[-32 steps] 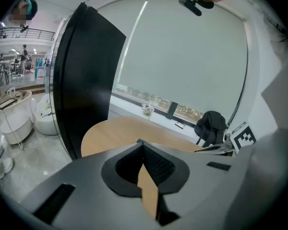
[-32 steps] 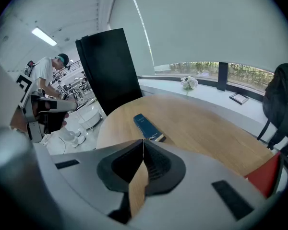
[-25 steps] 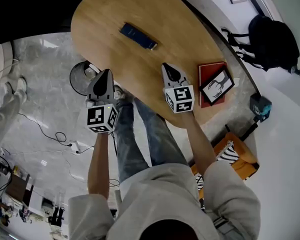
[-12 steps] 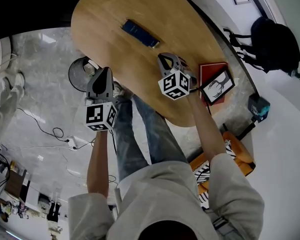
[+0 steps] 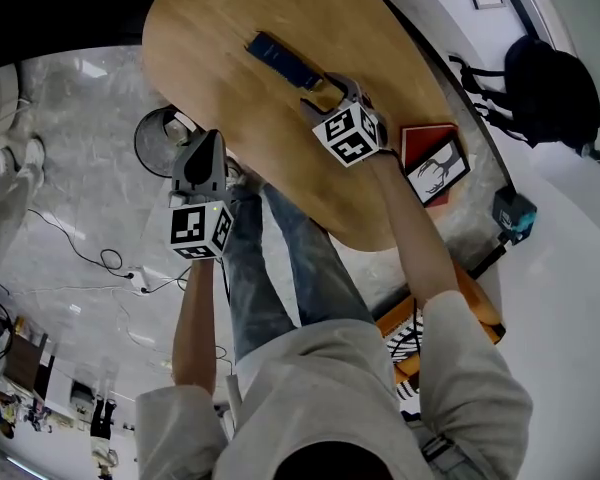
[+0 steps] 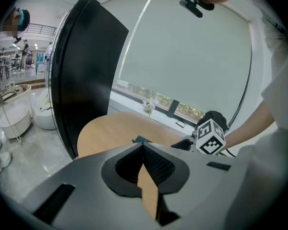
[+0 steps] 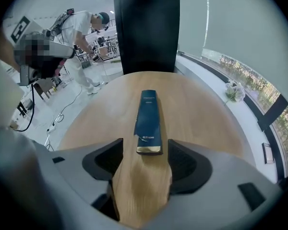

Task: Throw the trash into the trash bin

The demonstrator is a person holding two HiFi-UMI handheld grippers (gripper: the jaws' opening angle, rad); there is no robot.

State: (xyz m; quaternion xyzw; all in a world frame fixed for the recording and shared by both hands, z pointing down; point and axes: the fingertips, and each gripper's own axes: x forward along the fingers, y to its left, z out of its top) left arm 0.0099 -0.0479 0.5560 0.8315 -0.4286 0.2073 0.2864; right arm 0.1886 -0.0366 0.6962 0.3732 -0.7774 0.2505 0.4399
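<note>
The trash, a flat dark blue packet [image 5: 280, 60] with a gold end, lies lengthwise on the wooden desk [image 5: 280, 168], about in the middle of its width and well away from its edges. Its gold end points to the right gripper [image 5: 327, 90] and lies just between the tips of its jaws. These jaws have just been opening and now stand wide, one on each side of the packet's end, and their pads do not press on it. The right forearm reaches forward over the near edge of the desk, and the gripper points steeply down at the desk top. The left gripper [image 5: 208, 146] hangs outside the left edge of the desk, over the floor. Its arm is stretched forward, it tilts downward, and its jaws are closed together with nothing between them. The round dark trash bin [image 5: 158, 143] stands on the floor just beside the left edge of the desk, near the left gripper. A red book [image 5: 420, 140] with a framed picture [image 5: 438, 168] on it lies at the right edge.
</note>
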